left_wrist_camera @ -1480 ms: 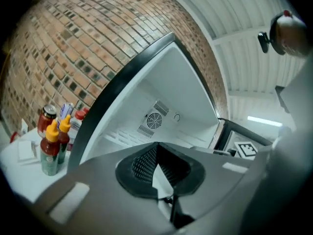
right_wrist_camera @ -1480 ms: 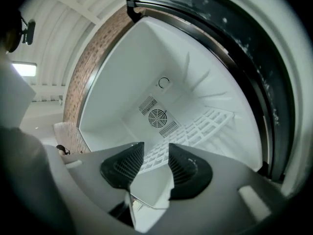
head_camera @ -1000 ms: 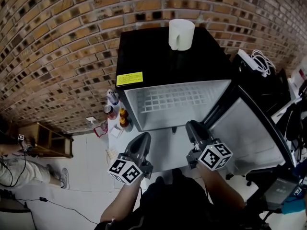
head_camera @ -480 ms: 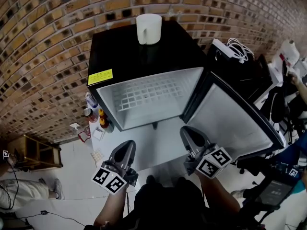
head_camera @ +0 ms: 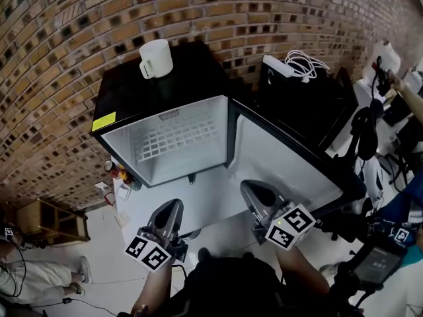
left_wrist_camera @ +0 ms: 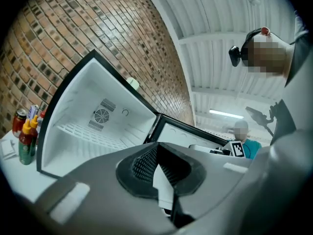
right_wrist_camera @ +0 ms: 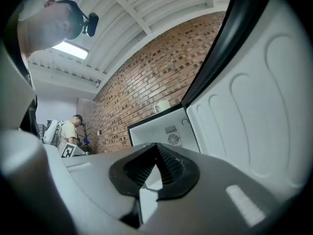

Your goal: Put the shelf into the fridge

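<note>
The black mini fridge [head_camera: 125,104] stands open, its door [head_camera: 284,157] swung out to the right. A white wire shelf [head_camera: 173,139] lies level inside the white interior, and it also shows as the shelf [left_wrist_camera: 90,133] in the left gripper view. My left gripper [head_camera: 170,210] is shut and empty, held in front of the opening and apart from it. My right gripper [head_camera: 250,191] hangs near the door's inner face [right_wrist_camera: 254,106]; its jaws have just been closing with nothing between them and now stand shut.
A white mug [head_camera: 156,58] sits on the fridge top. Sauce bottles and a can [head_camera: 117,172] stand left of the fridge. A black cabinet with a power strip and cables [head_camera: 291,68] is on the right. People stand at the far right.
Both grippers have drawn back from the fridge opening. The head view has swung right, so the fridge now sits further left. The right jaws have closed.
</note>
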`<action>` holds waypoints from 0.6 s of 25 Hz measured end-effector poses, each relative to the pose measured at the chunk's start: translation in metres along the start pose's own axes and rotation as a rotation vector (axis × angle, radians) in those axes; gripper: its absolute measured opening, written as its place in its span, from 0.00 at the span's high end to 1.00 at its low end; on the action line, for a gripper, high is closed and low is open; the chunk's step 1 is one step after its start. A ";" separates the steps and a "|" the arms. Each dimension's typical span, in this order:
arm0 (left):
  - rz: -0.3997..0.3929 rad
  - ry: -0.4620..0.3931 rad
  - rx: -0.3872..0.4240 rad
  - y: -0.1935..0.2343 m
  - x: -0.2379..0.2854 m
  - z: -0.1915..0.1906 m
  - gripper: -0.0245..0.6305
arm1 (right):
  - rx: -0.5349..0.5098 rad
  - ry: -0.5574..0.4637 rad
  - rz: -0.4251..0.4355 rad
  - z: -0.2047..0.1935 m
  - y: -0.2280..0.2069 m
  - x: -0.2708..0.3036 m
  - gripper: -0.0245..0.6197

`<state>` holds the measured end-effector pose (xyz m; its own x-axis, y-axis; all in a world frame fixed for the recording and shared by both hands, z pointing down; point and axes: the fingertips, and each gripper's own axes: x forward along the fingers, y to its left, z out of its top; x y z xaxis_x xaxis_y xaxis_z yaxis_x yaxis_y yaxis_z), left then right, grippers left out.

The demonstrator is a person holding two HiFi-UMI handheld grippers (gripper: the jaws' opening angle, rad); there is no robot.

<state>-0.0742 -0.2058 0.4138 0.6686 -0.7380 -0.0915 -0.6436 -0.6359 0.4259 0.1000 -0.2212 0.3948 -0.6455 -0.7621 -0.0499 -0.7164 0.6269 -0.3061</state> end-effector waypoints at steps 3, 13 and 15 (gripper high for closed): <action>-0.011 0.008 0.013 -0.022 0.008 -0.007 0.98 | -0.017 0.008 0.020 0.005 -0.003 -0.019 0.95; -0.010 0.023 0.027 -0.041 0.017 -0.016 0.98 | -0.046 0.017 0.046 0.008 -0.001 -0.042 0.95; -0.013 0.017 0.033 -0.042 0.017 -0.013 0.98 | -0.053 0.017 0.059 0.010 0.003 -0.041 0.95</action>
<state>-0.0312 -0.1889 0.4061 0.6834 -0.7255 -0.0816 -0.6462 -0.6531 0.3949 0.1270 -0.1896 0.3869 -0.6913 -0.7208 -0.0498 -0.6896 0.6788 -0.2522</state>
